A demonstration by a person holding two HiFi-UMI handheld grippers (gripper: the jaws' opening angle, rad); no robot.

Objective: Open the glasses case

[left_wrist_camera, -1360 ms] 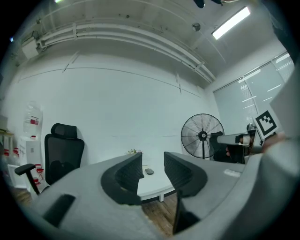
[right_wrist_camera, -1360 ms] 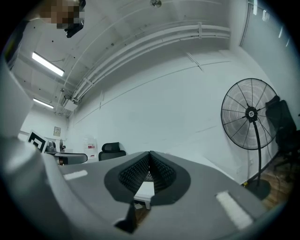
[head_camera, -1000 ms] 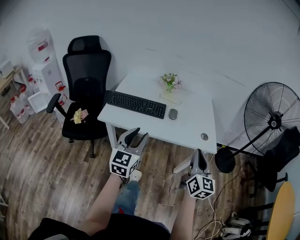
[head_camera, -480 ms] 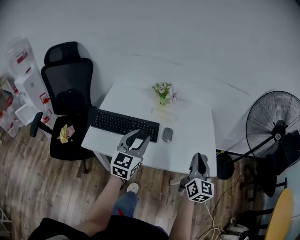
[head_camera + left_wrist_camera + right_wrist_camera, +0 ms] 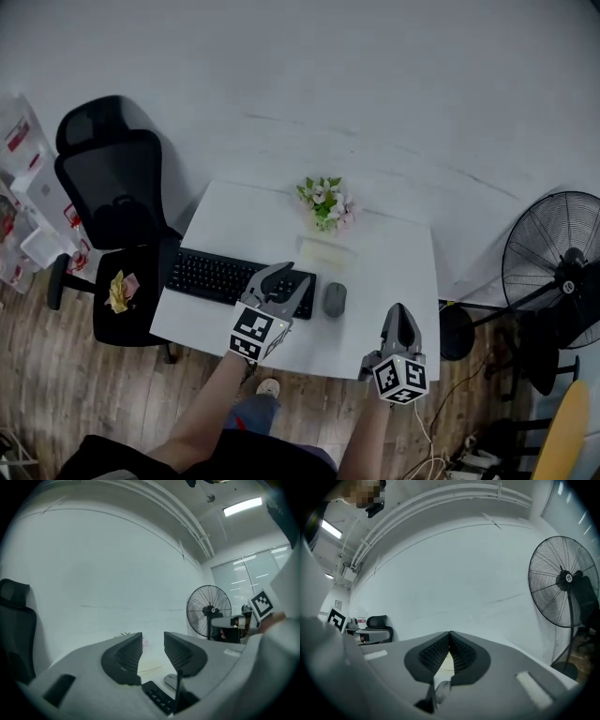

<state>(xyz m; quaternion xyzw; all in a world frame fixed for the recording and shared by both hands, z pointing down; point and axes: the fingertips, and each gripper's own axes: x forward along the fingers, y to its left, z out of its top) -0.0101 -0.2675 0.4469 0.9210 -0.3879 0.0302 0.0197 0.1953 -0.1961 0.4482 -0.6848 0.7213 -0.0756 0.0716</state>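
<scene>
So, going left to right: a black mesh office chair is parked at the left end of the desk, with a small crumpled yellow thing on its seat. Next is the white rectangular desk pushed up to the white wall, on a wood-plank floor. A black keyboard lies along its near left side.

The left gripper hangs over the keyboard's right end, pointing level at the wall. Its jaws stand well apart and aren't gripping anything; you just see the desktop through the gap.

Behind that, near the wall, sits a little bunch of pink-and-white flowers with green leaves. The pale cream flat rectangular glasses case lies on the desk just in front of the flowers, and a grey oval mouse sits a bit nearer the front edge. Neither gripper touches the case.

The right gripper is over the desk's near right edge, well apart from the case, with its jaws pressed together and empty.

Far right, a black pedestal fan stands on the floor beside the desk.
</scene>
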